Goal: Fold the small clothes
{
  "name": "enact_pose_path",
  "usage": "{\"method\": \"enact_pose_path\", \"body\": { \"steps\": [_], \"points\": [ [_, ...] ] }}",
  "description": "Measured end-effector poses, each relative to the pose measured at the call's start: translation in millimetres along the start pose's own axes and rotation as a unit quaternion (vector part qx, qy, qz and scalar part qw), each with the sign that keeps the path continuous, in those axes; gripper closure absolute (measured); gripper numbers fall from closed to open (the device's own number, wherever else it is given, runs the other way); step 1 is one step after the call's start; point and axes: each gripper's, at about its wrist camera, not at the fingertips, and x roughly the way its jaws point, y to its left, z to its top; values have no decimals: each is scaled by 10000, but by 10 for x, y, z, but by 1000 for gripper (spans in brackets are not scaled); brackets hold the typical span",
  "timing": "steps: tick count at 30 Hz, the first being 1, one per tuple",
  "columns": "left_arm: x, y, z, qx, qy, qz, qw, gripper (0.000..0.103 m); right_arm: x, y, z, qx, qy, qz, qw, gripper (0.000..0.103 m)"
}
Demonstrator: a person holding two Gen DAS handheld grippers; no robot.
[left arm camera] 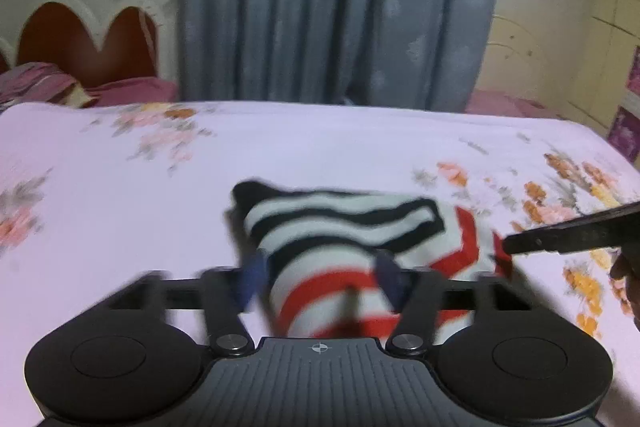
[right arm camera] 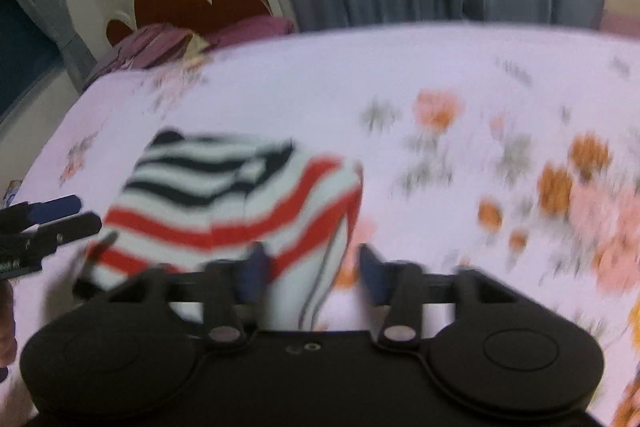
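A small knitted garment point(left arm camera: 340, 227) with black, white and red stripes lies bunched and partly folded on the floral bed sheet point(left arm camera: 120, 207). My left gripper point(left arm camera: 320, 279) is shut on its near red-striped part, the cloth filling the gap between the blue pads. A finger of the right gripper point(left arm camera: 560, 233) reaches in from the right to the garment's red edge. In the right wrist view the garment point(right arm camera: 224, 195) sits left of centre. My right gripper point(right arm camera: 316, 275) is open: cloth touches its left pad, bare sheet shows beside the right pad. The left gripper's fingers point(right arm camera: 68, 223) lie at the garment's left edge.
The pale sheet with orange and pink flowers point(right arm camera: 520, 167) spreads wide to the right and beyond the garment. Purple pillows point(left arm camera: 48, 83) and a heart-shaped headboard point(left arm camera: 80, 39) stand at the far left. Grey curtains point(left arm camera: 320, 7) hang behind the bed.
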Motion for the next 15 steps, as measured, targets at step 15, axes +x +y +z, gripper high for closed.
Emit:
{"method": "enact_pose_path", "body": {
  "steps": [15],
  "points": [
    [420, -184, -31, 511, 554, 46, 9971, 55, 484, 131, 86, -517, 420, -545, 9963, 85]
  ]
}}
